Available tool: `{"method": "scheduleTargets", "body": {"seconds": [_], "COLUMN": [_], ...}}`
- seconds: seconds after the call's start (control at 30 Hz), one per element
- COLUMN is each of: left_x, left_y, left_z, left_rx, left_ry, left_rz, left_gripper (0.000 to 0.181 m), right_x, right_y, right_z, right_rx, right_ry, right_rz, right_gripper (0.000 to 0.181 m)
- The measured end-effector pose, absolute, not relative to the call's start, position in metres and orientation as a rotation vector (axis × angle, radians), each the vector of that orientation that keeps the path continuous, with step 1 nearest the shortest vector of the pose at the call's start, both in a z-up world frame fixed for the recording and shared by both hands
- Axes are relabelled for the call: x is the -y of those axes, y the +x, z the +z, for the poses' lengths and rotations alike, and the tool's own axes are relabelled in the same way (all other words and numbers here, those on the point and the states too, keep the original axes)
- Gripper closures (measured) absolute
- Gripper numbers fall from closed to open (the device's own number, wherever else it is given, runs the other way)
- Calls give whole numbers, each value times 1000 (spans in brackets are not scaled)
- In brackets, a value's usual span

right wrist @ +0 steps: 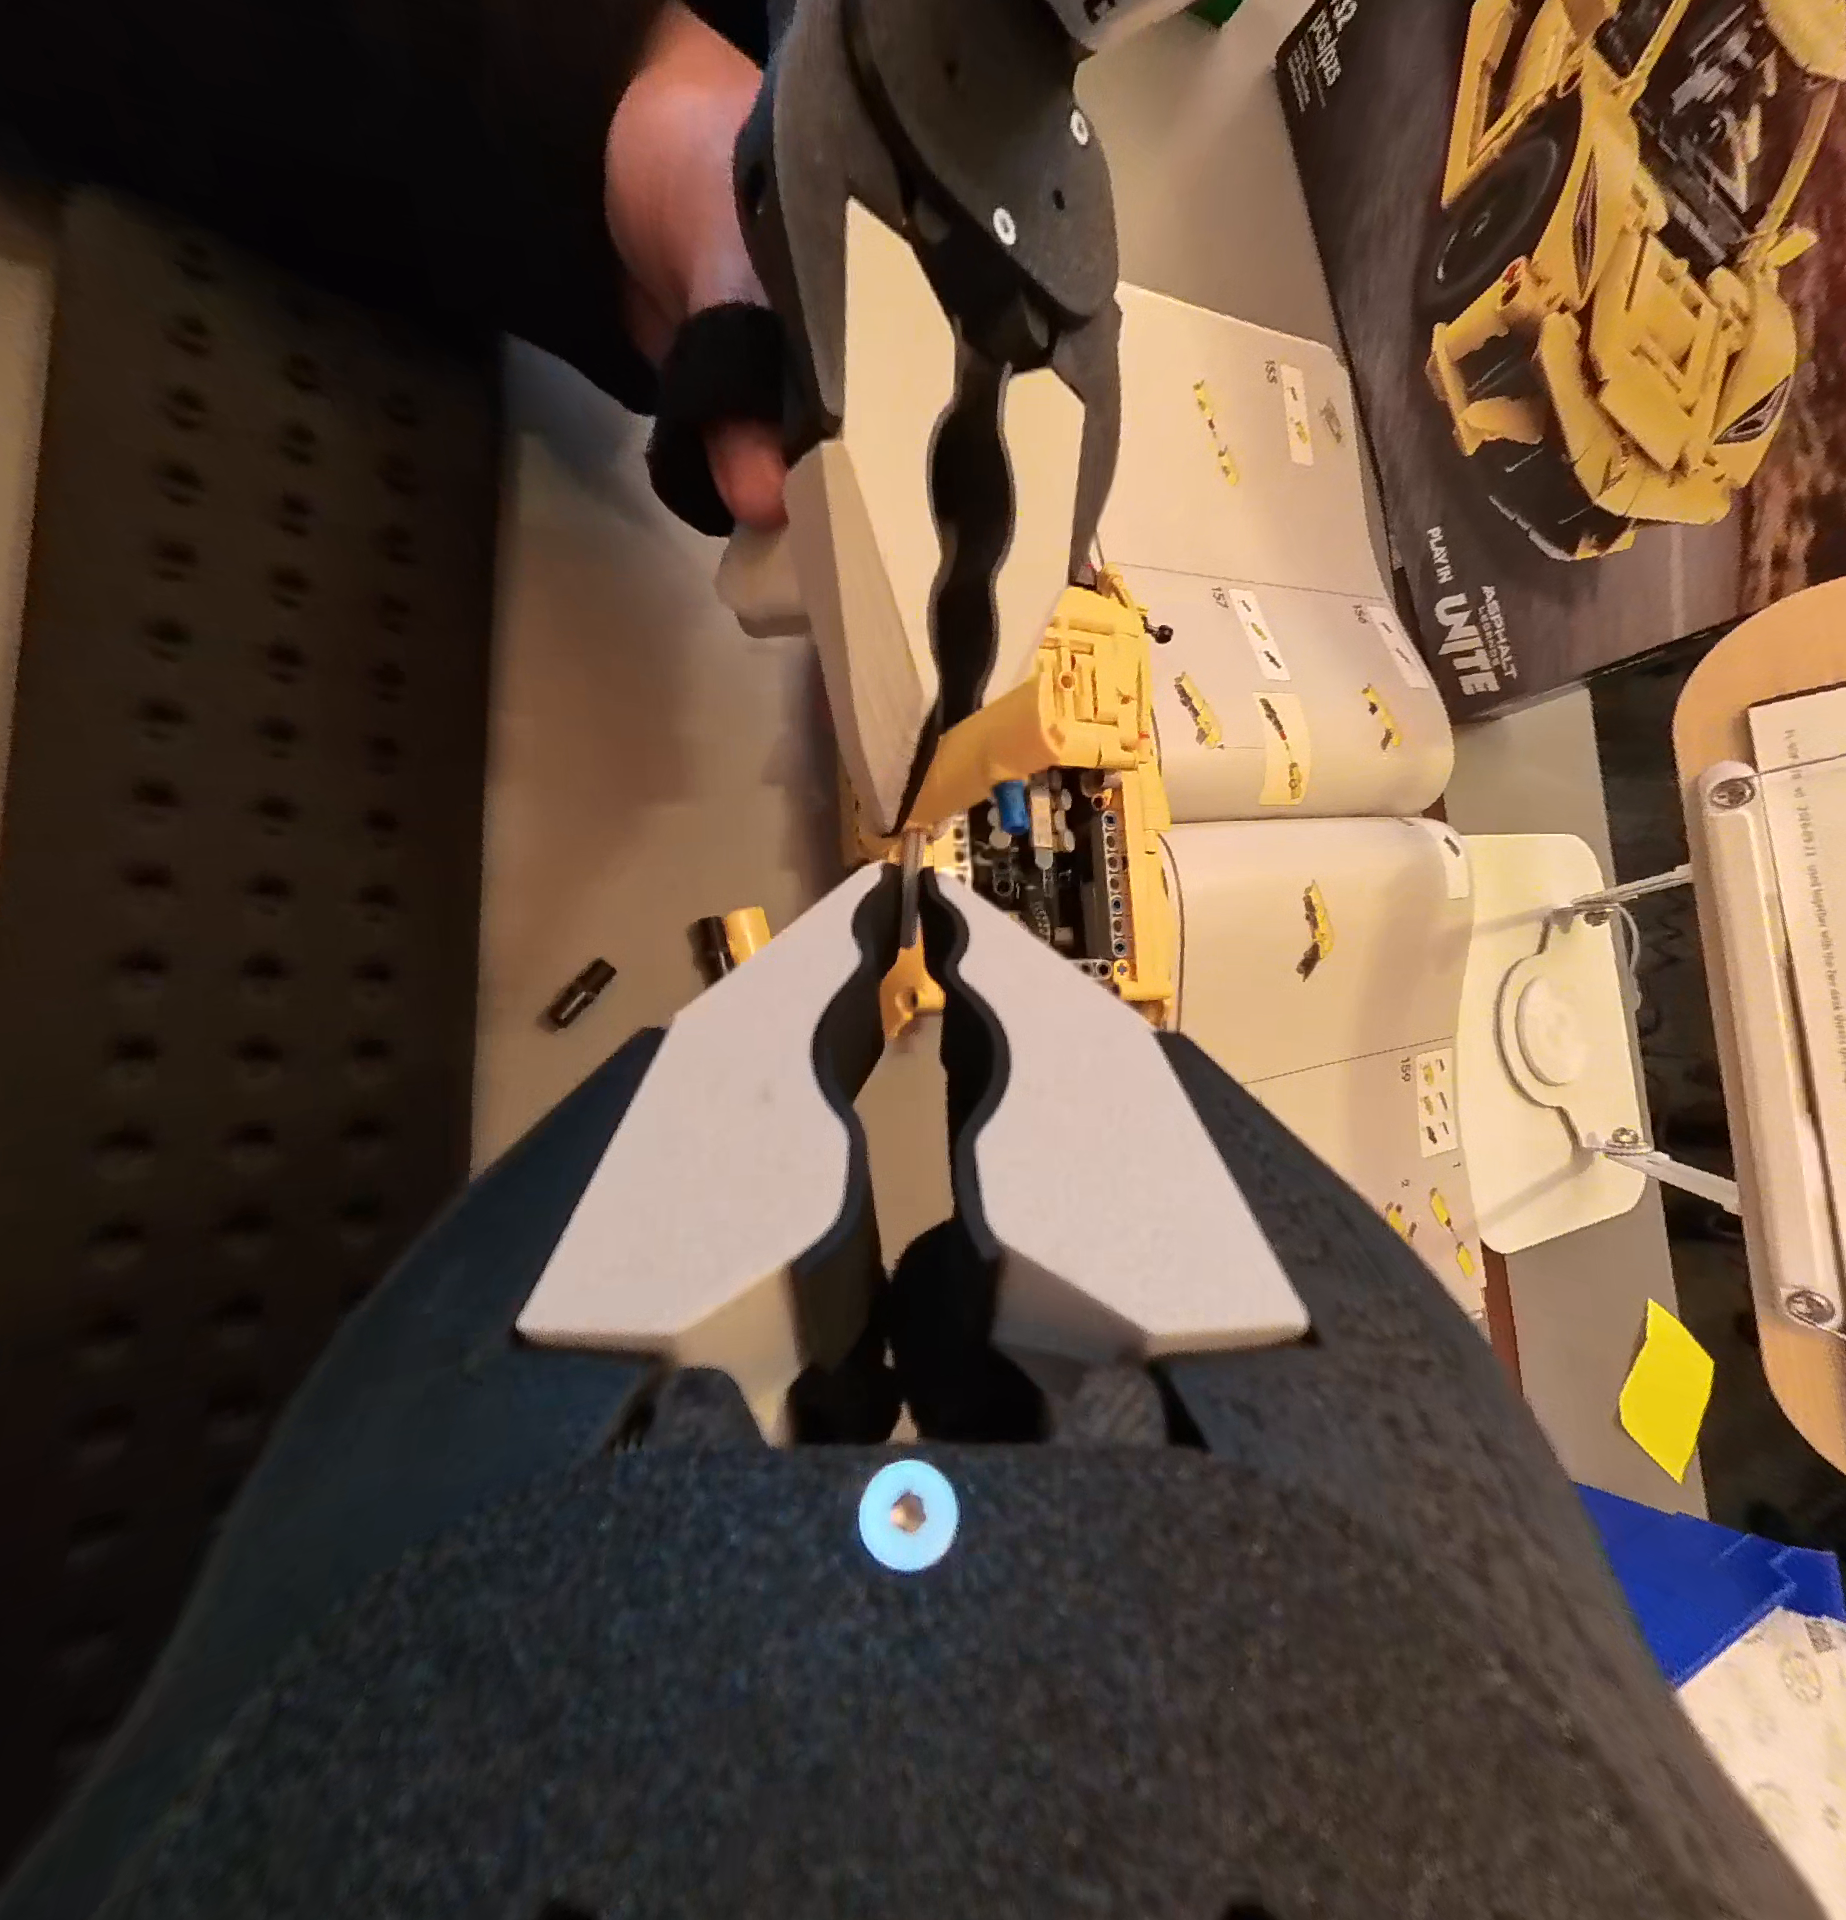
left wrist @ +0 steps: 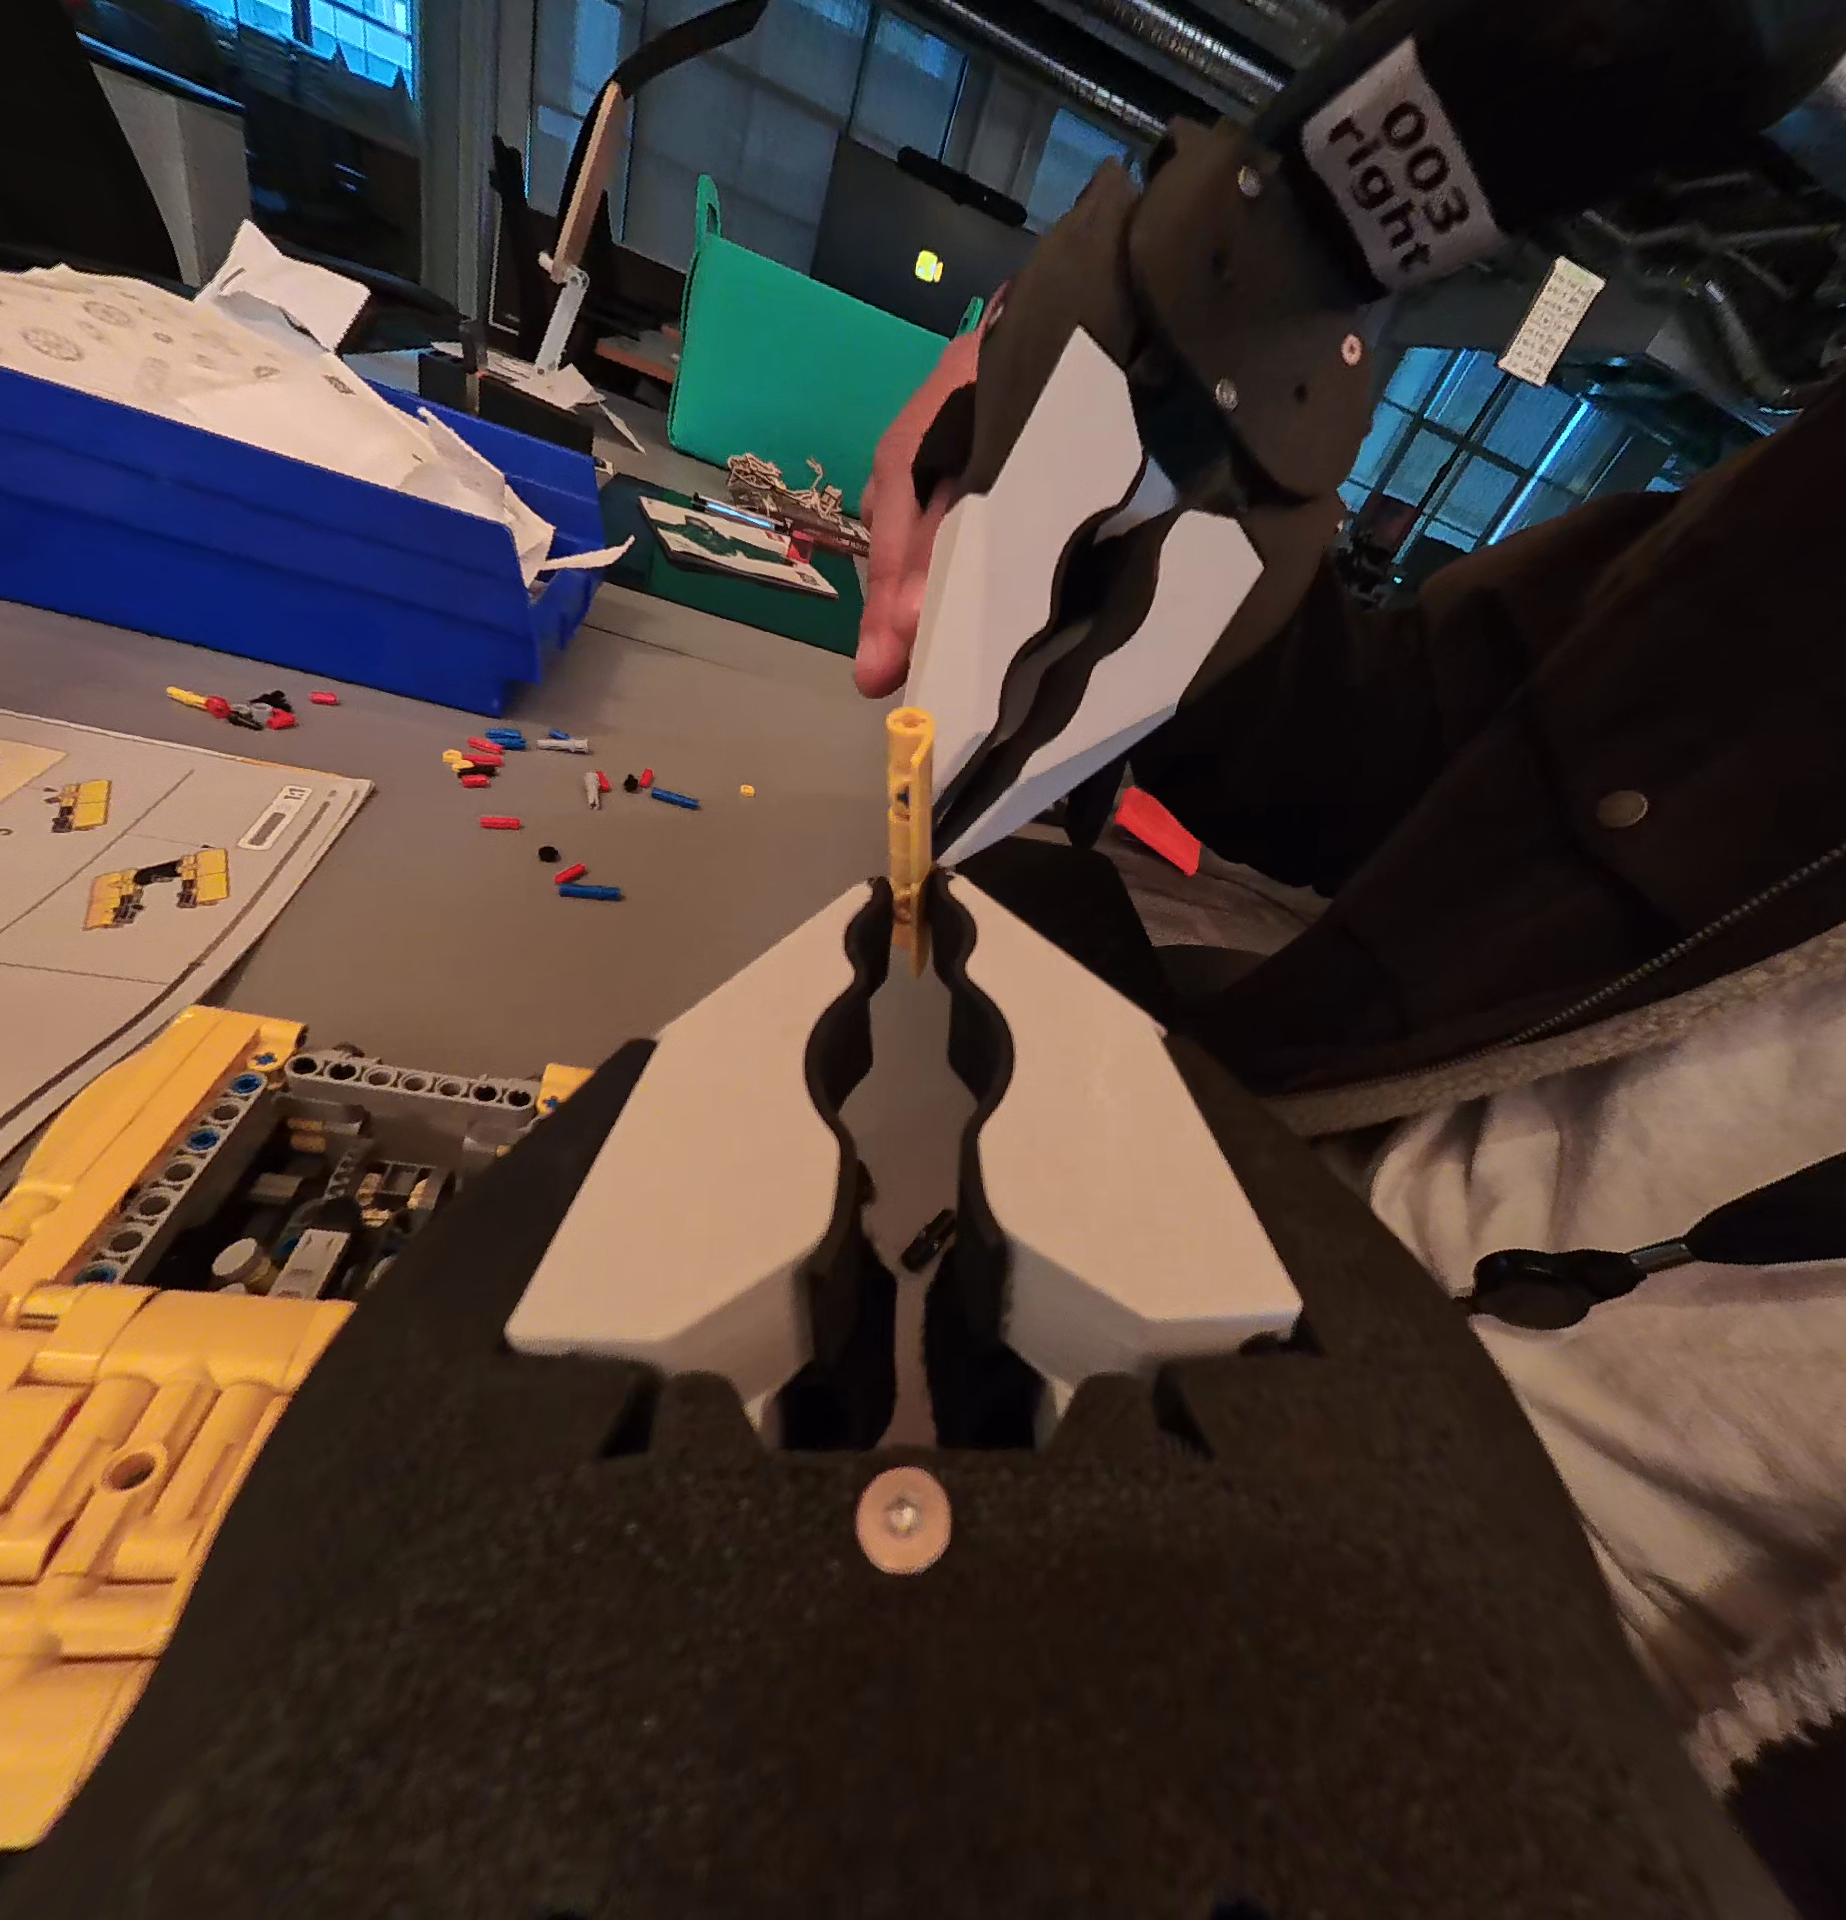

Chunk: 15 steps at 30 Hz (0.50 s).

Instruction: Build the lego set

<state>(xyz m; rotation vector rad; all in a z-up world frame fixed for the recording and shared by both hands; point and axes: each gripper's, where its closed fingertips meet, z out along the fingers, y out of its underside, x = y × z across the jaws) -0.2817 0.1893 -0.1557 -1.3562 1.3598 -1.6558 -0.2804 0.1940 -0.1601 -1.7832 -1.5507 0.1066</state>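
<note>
While the left gripper [left wrist: 908,904] sat closed on a yellow beam [left wrist: 911,821], that beam stood upright out of its tips in the left wrist view. Just beyond the beam, the right gripper [left wrist: 945,831] came down from above with its tips nearly touching the beam's side; whether anything was between those tips could not be told from this view. Left of the beam and well apart from it, loose pins [left wrist: 545,790] in red, blue and black lay scattered on the grey tabletop [left wrist: 431,935]. Farther left lay the open manual [left wrist: 140,862], and nearer the camera the yellow car [left wrist: 171,1247], partly built. Behind the pins stood a blue bin [left wrist: 275,540] holding torn paper bags [left wrist: 223,364].

Seen from the right wrist view, the right gripper [right wrist: 911,899] was clamped on a thin grey axle [right wrist: 911,904], with a small yellow piece [right wrist: 914,992] showing between the pads behind it. Just beyond the axle, the left gripper [right wrist: 919,805] reached in from above, closed on the yellow beam [right wrist: 986,753]. Behind the beam sat the car [right wrist: 1095,831], resting on the manual [right wrist: 1303,727]. Left of the axle, a black pin [right wrist: 581,994] and a yellow connector [right wrist: 730,935] lay on the tabletop [right wrist: 607,675]. Well beyond the manual lay the set's box [right wrist: 1584,312].
</note>
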Motion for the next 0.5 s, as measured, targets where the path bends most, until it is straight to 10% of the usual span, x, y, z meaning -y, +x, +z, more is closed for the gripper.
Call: {"method": "scheduleTargets", "body": {"seconds": [0.5], "left_x": [-180], "left_y": [-286], "left_z": [-155], "left_rx": [-1363], "left_ry": [-1362], "left_rz": [-1856], "left_gripper": [175], "right_x": [-186], "right_y": [-288], "right_z": [-157], "right_rx": [1554], "right_ry": [-1695], "right_rz": [328], "right_gripper": [178]}}
